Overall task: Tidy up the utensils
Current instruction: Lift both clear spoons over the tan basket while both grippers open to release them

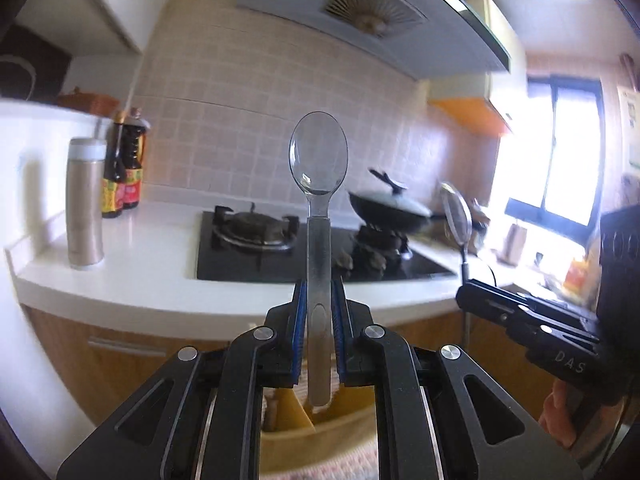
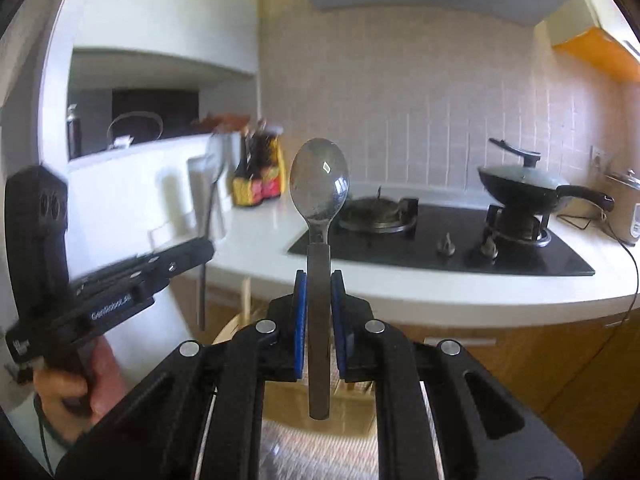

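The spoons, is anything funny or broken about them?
Nothing broken. Each tongs grips one spoon by its handle, bowl pointing up: left tongs with its spoon, right tongs with its spoon.

1. Left gripper (image 1: 319,300): black body, blue pads, silver rivets.
2. Right gripper (image 2: 319,292): black, blue pads too.
3. Left spoon (image 1: 319,240): silver, shiny bowl.
4. Right spoon (image 2: 319,216): duller grey-silver, speckled bowl.
5. Counter (image 1: 132,276): white; the cabinets (image 1: 100,356) beneath are orange-brown wood.
6. Hob (image 1: 256,264): glossy black, at the counter's back edge.
7. Pan (image 2: 524,190): black, with a grey-green lid.
8. Wall (image 1: 240,120): pale pink square tiles, white grout.
9. Flask (image 1: 85,204): champagne metal, white cap, near the counter's left edge.
10. Bottles (image 1: 124,172): dark, with red and yellow labels.
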The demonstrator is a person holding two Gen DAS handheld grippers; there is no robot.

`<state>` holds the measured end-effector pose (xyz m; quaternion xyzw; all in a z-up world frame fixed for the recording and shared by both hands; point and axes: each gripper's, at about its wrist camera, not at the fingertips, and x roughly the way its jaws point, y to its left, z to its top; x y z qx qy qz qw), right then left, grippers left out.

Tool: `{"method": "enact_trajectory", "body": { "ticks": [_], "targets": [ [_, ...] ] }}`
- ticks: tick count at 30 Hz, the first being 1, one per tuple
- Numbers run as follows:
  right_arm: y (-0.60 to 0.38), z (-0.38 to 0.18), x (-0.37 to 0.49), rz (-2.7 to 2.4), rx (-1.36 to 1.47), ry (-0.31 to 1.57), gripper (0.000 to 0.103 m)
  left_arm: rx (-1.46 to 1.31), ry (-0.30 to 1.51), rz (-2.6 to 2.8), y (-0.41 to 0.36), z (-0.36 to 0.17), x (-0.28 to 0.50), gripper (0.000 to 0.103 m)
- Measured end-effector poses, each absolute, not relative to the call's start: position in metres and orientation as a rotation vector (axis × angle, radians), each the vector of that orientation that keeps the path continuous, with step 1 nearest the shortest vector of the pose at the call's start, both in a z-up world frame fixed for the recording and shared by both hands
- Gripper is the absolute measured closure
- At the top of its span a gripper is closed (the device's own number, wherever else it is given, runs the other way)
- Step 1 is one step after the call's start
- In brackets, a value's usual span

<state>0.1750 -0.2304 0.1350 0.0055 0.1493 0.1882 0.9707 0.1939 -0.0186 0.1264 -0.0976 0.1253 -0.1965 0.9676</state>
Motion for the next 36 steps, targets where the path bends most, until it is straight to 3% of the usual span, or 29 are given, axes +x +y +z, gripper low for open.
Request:
{"method": "enact_trajectory", "body": {
  "ticks": [7, 21, 26, 32, 36],
  "targets": [
    [-0.247, 0.103, 0.229, 0.370, 0.105, 0.292, 0.093, -0.259, 0.264, -0.382, -0.018, 0.096, 0.223, 0.093],
    [-0.249, 0.064, 0.247, 0.382, 0.131, 0.281, 0.092, -0.238, 0.244, -0.363, -0.018, 0.060, 0.236, 0.092],
    [-0.254, 0.062, 0.238, 0.398, 0.147, 0.295, 0.087, -0.245, 0.254, -0.374, -0.014, 0.056, 0.231, 0.071],
    [-0.259, 0.067, 0.216, 0.417, 0.151, 0.311, 0.085, -0.218, 0.266, -0.397, -0.012, 0.065, 0.214, 0.059],
    [-0.262, 0.074, 0.196, 0.441, 0.154, 0.336, 0.084, -0.214, 0.275, -0.406, -0.006, 0.072, 0.200, 0.057]
  ]
}}
